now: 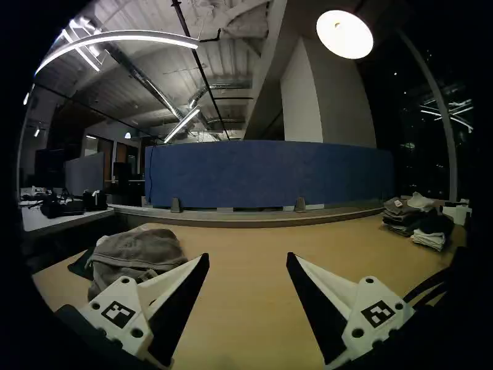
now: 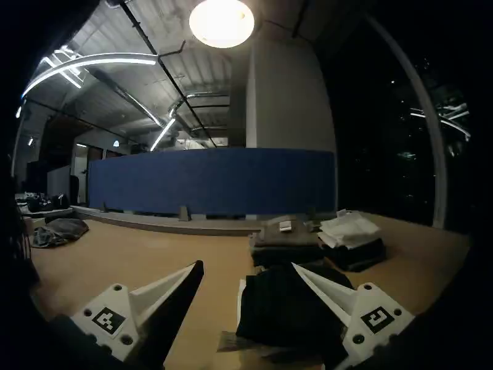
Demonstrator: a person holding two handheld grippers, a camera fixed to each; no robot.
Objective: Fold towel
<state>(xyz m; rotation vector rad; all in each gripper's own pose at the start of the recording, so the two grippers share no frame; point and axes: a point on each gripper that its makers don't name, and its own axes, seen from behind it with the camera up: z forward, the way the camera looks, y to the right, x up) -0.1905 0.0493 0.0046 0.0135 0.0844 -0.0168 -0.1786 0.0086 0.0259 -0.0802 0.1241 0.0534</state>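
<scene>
In the left gripper view my left gripper (image 1: 248, 259) stands open above the wooden table (image 1: 265, 259), nothing between its fingers. A crumpled grey towel (image 1: 137, 254) lies just ahead of its left finger. In the right gripper view my right gripper (image 2: 246, 266) is open too. A folded black towel (image 2: 289, 308) lies flat on the table under and beside its right finger (image 2: 333, 296). The grey towel (image 2: 58, 231) appears far off at the left of that view.
Stacks of folded towels, grey, white and dark, sit at the right of the table (image 1: 419, 219) (image 2: 320, 240). A blue partition (image 1: 265, 172) closes the table's far edge. A side desk with dark gear (image 1: 61, 206) stands at the left.
</scene>
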